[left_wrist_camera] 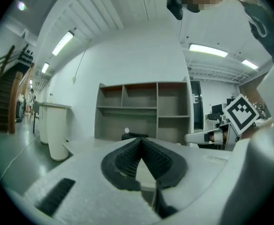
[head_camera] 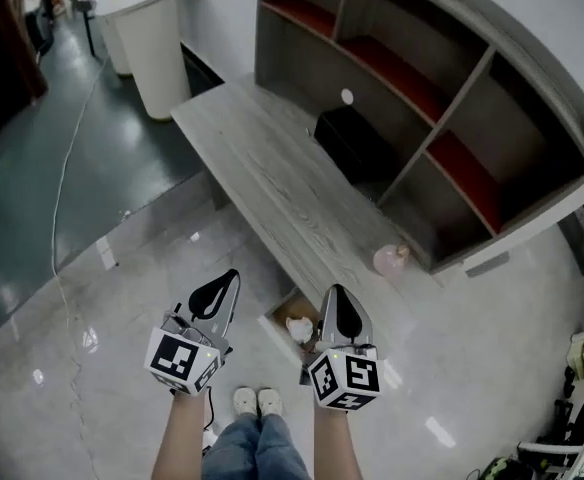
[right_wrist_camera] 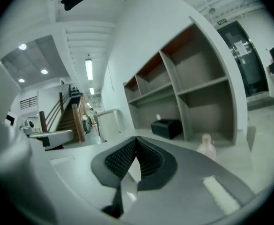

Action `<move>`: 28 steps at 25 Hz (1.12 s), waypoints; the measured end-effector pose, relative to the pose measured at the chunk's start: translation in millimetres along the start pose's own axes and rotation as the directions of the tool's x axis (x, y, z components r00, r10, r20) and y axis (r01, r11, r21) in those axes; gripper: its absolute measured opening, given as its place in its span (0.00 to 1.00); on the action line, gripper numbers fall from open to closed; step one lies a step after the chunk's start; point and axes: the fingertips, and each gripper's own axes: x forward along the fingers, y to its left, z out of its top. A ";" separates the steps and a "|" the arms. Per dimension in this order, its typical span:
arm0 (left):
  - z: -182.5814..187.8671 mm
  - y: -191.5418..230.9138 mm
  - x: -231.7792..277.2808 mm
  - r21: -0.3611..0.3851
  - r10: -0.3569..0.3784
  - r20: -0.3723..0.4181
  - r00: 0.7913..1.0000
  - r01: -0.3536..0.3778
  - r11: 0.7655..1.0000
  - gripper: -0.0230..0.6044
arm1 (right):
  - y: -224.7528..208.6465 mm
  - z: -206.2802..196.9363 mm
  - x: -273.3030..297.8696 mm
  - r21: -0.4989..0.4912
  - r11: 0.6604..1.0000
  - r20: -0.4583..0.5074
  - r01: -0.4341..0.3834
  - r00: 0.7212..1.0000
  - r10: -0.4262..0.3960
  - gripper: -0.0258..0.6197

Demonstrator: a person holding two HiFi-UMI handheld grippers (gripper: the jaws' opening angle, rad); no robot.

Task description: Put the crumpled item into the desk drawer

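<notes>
The left claw (head_camera: 227, 280) hung with its ribbed jaws closed tip to tip and nothing between them, as its own camera (left_wrist_camera: 140, 140) showed plainly. To its left and below lay glossy pale floor (head_camera: 122, 268) crossed by a thin cable (head_camera: 62, 188), with a white column (head_camera: 157, 48) standing far ahead of it. Between the two claws, just left of the right claw's jaws and beneath them, the drawer (head_camera: 275, 320) stood pulled out from under the desk, and the crumpled item (head_camera: 299, 328), small and whitish, lay inside it; the placing itself looked done. It looked like wadded paper or tissue: light, soft and easily squashed, not slippery, best pinched at a raised fold near its middle with a gentle squeeze. The right claw (head_camera: 336, 293) was likewise shut and empty, its pads meeting at the tip (right_wrist_camera: 136, 139). Ahead of both claws ran the grey wood-grain desk top (head_camera: 272, 188), flat and mostly bare, with a black box (head_camera: 357, 143) well ahead on it against the open shelf unit (head_camera: 442, 98). A pink bottle (head_camera: 390, 259) stood upright on the desk ahead of the right claw and to its right, near the foot of the shelves.
</notes>
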 end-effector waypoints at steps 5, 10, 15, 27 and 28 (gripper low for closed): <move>114.7 -6.8 0.0 0.088 0.017 0.113 0.993 -0.027 0.996 0.04 | 27.8 121.2 -14.0 -0.088 0.989 0.159 -0.120 0.978 0.132 0.06; 185.5 -22.6 -4.2 0.153 0.009 0.193 0.981 -0.039 0.987 0.04 | 36.8 184.2 -27.9 -0.138 0.978 0.246 -0.154 0.951 0.185 0.06; 202.4 -31.0 -13.5 0.156 0.027 0.214 0.976 -0.062 0.986 0.04 | 33.6 202.8 -40.6 -0.164 0.975 0.270 -0.147 0.944 0.188 0.05; 202.5 -34.0 -42.5 0.156 0.063 0.220 0.974 -0.099 0.983 0.04 | 47.6 196.7 -59.8 -0.180 0.966 0.259 -0.185 0.938 0.228 0.05; 202.1 -33.2 -45.3 0.156 0.066 0.220 0.973 -0.102 0.982 0.04 | 49.6 196.4 -60.3 -0.180 0.965 0.259 -0.189 0.938 0.232 0.05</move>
